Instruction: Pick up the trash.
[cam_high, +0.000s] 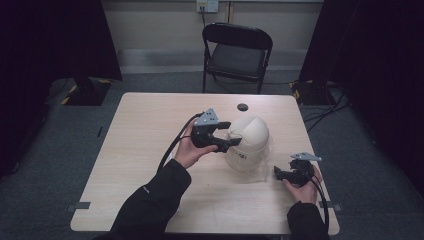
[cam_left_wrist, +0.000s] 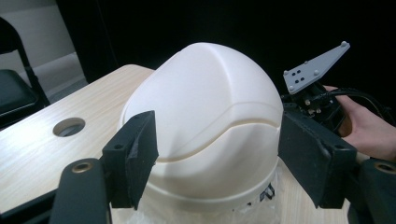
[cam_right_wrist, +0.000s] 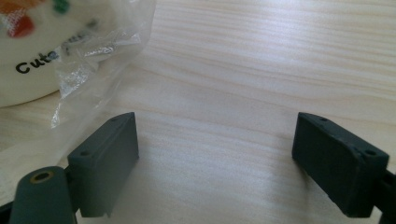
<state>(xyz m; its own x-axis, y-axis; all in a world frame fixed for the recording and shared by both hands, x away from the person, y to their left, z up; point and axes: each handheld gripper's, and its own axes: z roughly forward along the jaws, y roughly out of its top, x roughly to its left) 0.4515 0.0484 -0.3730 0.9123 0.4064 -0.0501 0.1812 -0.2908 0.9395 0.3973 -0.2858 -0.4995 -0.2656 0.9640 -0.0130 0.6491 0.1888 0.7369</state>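
White domed lid (cam_high: 249, 134) sits on a cream container (cam_high: 243, 159) in clear plastic wrap (cam_high: 261, 169), at the table (cam_high: 140, 130) centre-right. Left gripper (cam_high: 231, 134) is at the lid's left side, jaws spread wide to either side of the dome and not clamped on it; whether the pads touch it I cannot tell. Right gripper (cam_high: 278, 173) rests near the table's right edge, just right of the container and apart from it, jaws released with bare tabletop between them.

Your left claw (cam_high: 231, 134) is raised, jaws spread wide, pointing right. Your right claw (cam_high: 278, 173) sits low near the desk edge, jaws apart, nothing between them.
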